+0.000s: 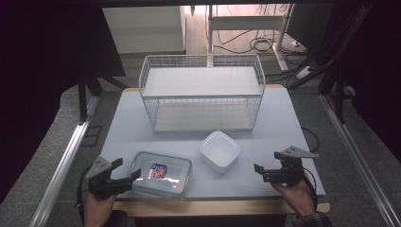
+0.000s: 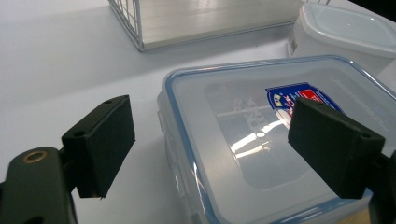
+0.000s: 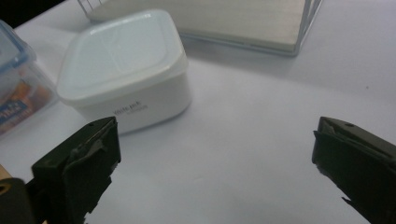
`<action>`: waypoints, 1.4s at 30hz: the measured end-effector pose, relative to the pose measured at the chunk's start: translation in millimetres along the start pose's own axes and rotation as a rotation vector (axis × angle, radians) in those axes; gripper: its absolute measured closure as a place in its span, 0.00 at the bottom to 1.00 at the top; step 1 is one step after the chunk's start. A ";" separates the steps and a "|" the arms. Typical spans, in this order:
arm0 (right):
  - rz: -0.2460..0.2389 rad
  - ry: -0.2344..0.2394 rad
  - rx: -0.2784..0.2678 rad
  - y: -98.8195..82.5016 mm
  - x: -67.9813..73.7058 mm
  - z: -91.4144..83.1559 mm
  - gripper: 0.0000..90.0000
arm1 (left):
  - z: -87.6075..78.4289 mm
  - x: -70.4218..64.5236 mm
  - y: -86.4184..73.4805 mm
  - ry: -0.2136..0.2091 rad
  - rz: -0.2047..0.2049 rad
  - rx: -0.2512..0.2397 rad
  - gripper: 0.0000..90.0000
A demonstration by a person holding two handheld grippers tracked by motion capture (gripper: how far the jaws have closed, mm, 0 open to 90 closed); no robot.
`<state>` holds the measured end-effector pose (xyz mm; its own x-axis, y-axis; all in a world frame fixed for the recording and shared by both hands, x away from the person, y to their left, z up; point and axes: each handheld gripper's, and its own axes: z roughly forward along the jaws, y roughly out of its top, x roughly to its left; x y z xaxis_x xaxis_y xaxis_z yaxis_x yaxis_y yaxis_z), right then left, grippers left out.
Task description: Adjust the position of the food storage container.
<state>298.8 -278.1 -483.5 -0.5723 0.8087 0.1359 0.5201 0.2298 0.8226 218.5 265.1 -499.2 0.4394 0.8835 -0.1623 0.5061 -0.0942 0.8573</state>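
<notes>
Two boxes near edge of bench [image 1: 283, 118] | clear lidded box [image 1: 161, 173] near left, rigid, slick, probably light; best held across its side walls | left gripper [image 1: 126, 171] fingers spread around its left end, not pressing | right gripper [image 1: 259, 171] fingers spread, empty

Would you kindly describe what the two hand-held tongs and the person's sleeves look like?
Both tongs, left and right, are black with blocky square jaws, and each carries a grey three-cornered plate on top. A dark cable trails from the right one. A checked sleeve cuff shows at the right wrist.

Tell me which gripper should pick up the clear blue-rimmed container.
Left. The left gripper already has its open jaws straddling the clear container's corner; the right gripper sits apart, beyond the white box.
</notes>
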 end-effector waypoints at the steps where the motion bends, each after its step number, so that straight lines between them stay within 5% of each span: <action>1: 0.003 0.004 0.009 -0.6 -0.9 1.2 0.03 | -0.2 -0.4 -0.3 -0.001 -0.003 0.001 0.16; 11: -0.070 0.004 0.065 -0.3 8.6 5.3 0.17 | -3.6 6.1 -2.4 -0.008 -0.032 -0.009 0.11; 19: -0.073 0.123 0.123 5.8 15.4 10.8 0.33 | -1.0 8.3 -7.0 0.034 -0.001 -0.035 0.08; 23: -0.114 0.166 0.132 16.3 23.7 12.8 0.47 | -0.7 10.1 -8.7 0.074 0.013 -0.035 0.08; 28: -0.242 0.187 0.156 36.6 39.9 20.6 0.67 | -3.8 15.5 -10.3 0.083 -0.014 -0.060 0.07; 34: -0.322 0.279 0.166 62.7 69.1 48.2 0.99 | -4.8 16.7 -10.6 0.091 -0.010 -0.064 0.07; 42: -0.385 0.312 0.193 91.5 110.5 100.4 0.99 | -6.3 20.1 -10.8 0.092 -0.021 -0.073 0.08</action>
<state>346.8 -113.3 -448.6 -0.8911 0.4531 0.0263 0.3256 0.5978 0.7325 217.2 286.8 -508.6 0.3576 0.9237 -0.1376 0.4576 -0.0449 0.8880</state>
